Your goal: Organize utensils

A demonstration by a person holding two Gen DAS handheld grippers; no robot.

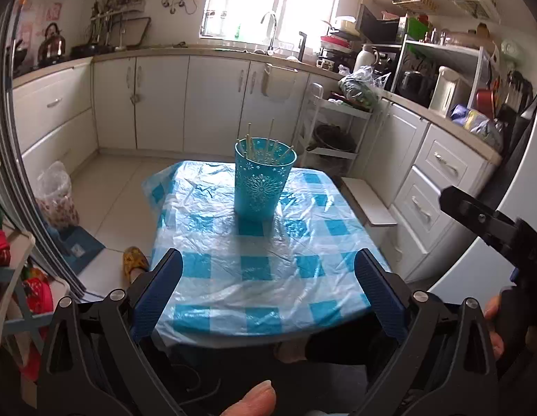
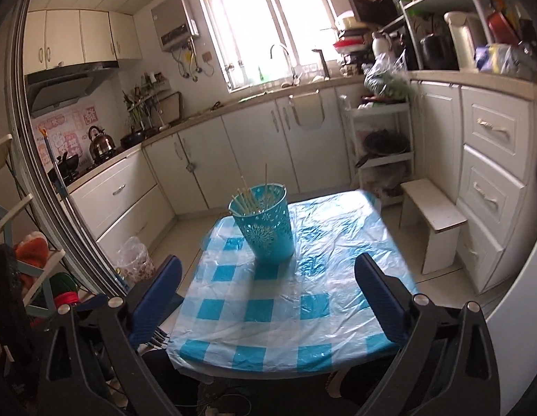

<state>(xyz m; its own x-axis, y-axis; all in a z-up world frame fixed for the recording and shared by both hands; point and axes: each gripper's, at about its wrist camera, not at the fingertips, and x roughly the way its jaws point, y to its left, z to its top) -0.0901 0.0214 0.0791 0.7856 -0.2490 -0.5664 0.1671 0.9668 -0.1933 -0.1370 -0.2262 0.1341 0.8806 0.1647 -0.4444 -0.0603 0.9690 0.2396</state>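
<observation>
Left wrist: both tongs (image 1: 268, 289) (image 2: 268, 294) spread, empty; holder (image 1: 263, 180) mid-table, tablecloth (image 1: 261, 277) edges overhanging.

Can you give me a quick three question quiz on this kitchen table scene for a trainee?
1. True or false: the left gripper is holding a chopstick.
2. Where are the chopsticks? A) flat on the tablecloth B) in the blue holder C) on the floor
3. Fill in: the checked tablecloth is white and ____.

Key: 1 false, both the left and the right gripper are open and empty. 2 B. 3 blue.
</observation>
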